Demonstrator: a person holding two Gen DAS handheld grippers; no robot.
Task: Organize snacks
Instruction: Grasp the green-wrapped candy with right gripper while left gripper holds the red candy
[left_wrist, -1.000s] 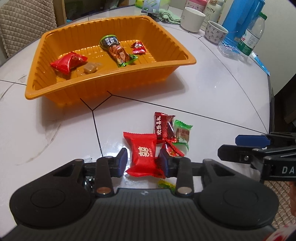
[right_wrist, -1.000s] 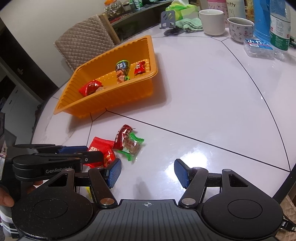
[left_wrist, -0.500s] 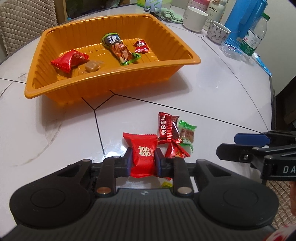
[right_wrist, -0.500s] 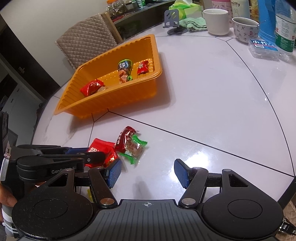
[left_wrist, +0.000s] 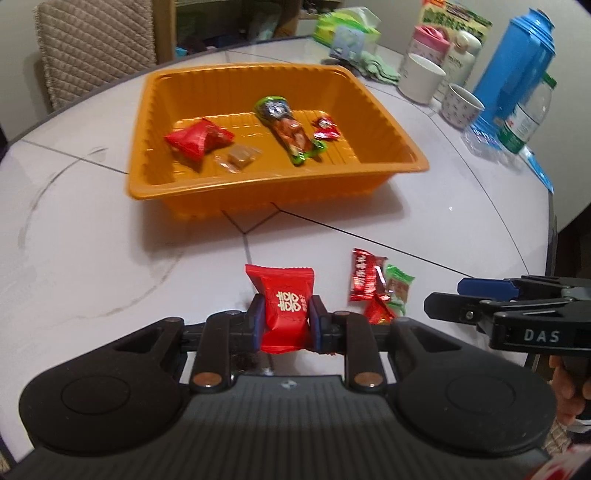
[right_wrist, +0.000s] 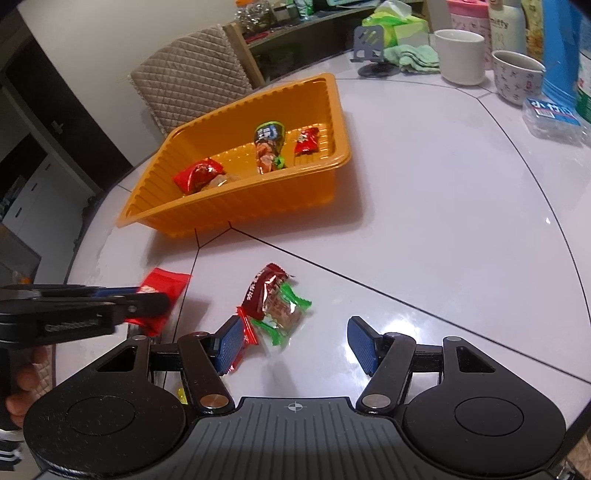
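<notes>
The left gripper (left_wrist: 286, 323) is clamped on a red square candy packet (left_wrist: 285, 308) printed with white characters. Its blue pads press the packet's two sides, and the packet stands upright between them with its top edge above the fingertips. In the right wrist view the same packet (right_wrist: 162, 295) is clear of the white round table (right_wrist: 424, 206), pinched in the left gripper (right_wrist: 147, 299), whose fingers reach in from the left.

The right gripper (right_wrist: 293, 345) hangs over the table's near edge with its jaws about half open and nothing between them. Its left pad (right_wrist: 231, 341) sits just beside a small cluster of loose sweets: a dark red long wrapper (right_wrist: 264, 291), a green-ended clear-wrapped candy (right_wrist: 282, 314) overlapping it, and a small red wrapper (right_wrist: 243, 328) partly behind the pad. From the left wrist view this cluster (left_wrist: 376, 288) lies to the right of the held packet, between the two grippers, with the right gripper (left_wrist: 465, 295) entering from the right edge.

Farther toward the table's middle stands an orange ribbed plastic tray (left_wrist: 184, 199). It holds a red pillow packet (left_wrist: 197, 142), a small tan candy (left_wrist: 240, 157), a long green-trimmed snack bag (left_wrist: 286, 127) and a small red sweet (left_wrist: 325, 127).

Along the far right edge of the table stand a white cup (right_wrist: 461, 55), a patterned cup (right_wrist: 517, 75) and a blue flask (left_wrist: 517, 62).
</notes>
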